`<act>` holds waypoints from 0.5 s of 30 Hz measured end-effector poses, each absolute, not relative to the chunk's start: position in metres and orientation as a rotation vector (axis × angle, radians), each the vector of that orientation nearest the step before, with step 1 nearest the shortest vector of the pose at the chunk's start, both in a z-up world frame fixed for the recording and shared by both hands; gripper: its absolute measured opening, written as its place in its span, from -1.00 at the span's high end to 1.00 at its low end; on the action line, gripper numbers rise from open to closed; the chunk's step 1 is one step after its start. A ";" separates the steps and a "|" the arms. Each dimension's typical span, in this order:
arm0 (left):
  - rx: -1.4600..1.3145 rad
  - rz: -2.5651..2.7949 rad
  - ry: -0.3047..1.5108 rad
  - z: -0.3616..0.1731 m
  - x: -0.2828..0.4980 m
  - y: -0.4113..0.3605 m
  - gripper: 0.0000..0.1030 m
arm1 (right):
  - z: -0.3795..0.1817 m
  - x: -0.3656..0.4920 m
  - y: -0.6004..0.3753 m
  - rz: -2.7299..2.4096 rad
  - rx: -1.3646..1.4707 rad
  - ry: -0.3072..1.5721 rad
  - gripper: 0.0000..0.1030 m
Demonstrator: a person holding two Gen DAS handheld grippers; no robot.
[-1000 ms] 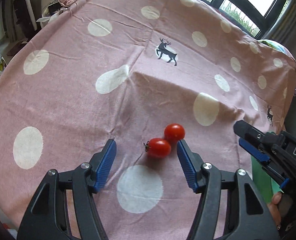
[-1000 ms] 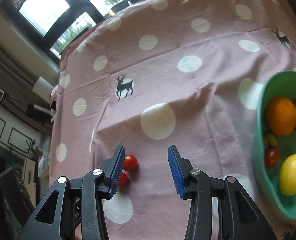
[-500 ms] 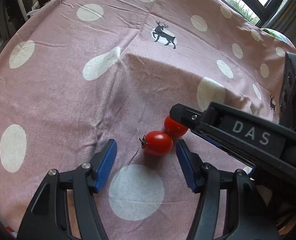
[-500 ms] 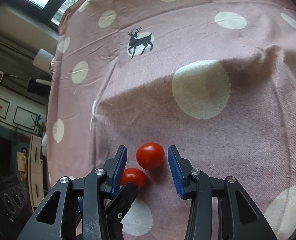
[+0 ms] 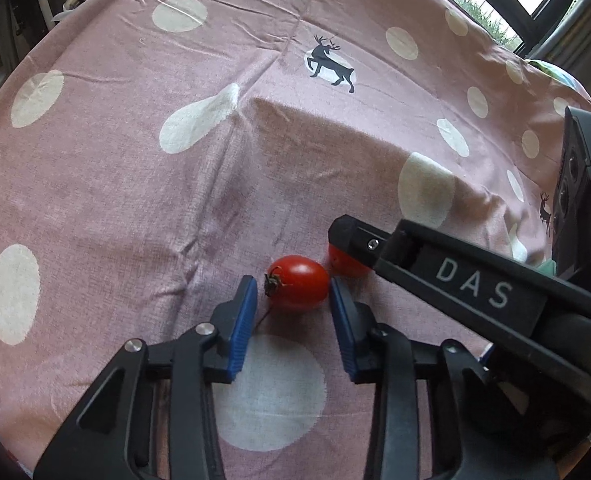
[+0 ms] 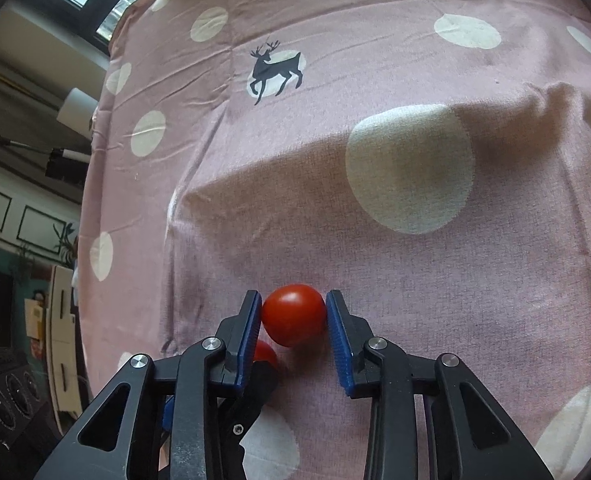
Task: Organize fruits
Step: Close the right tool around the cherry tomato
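**Both jaws close in on the two tomatoes**

Left wrist view: the left gripper (image 5: 292, 298) has narrowed sharply from the wide stance it held a second ago and its jaws are closing at this moment. The stemmed tomato (image 5: 298, 282) lies between the blue pads (image 5: 242, 322). The far pad looks to be touching its rounded end, while a sliver of cloth shows between the near pad and the stem end, so I judge the grip not quite made. The tomato rests on the pink spotted cloth (image 5: 143, 200) covering the surface, just beyond a white dot. Its long axis runs across the picture, from pad to pad, with the dry calyx pointing left toward the near pad. The right gripper (image 5: 455, 276) has come in from the right since a second ago and now covers most of the second tomato (image 5: 341, 265), which sits just beside the first.

Right wrist view: the right gripper (image 6: 294, 316) was over bare cloth a second ago, with the tomatoes off to its left. It has come down and across, and its jaws are closing with the round tomato (image 6: 293, 314) between them, both pads apparently pressing its sides. No stem shows here, and it looks nearly round, so its axis is hard to tell. The other tomato (image 6: 264, 353) peeks out behind the left pad.

As I read it, both picks are about complete, and lifting comes next.
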State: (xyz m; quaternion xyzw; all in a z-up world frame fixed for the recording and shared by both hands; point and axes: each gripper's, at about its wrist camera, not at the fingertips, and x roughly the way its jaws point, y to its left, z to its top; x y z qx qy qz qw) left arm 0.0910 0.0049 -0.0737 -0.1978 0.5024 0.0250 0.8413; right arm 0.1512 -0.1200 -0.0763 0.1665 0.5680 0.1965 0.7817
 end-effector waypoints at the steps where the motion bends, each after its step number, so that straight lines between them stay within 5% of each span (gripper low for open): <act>1: -0.421 0.051 1.063 -0.074 0.091 0.006 0.36 | -0.076 0.152 -0.120 0.424 0.364 1.227 0.32; 15: -0.379 0.023 0.998 -0.058 0.085 -0.009 0.37 | -0.065 0.145 -0.137 0.388 0.389 1.193 0.32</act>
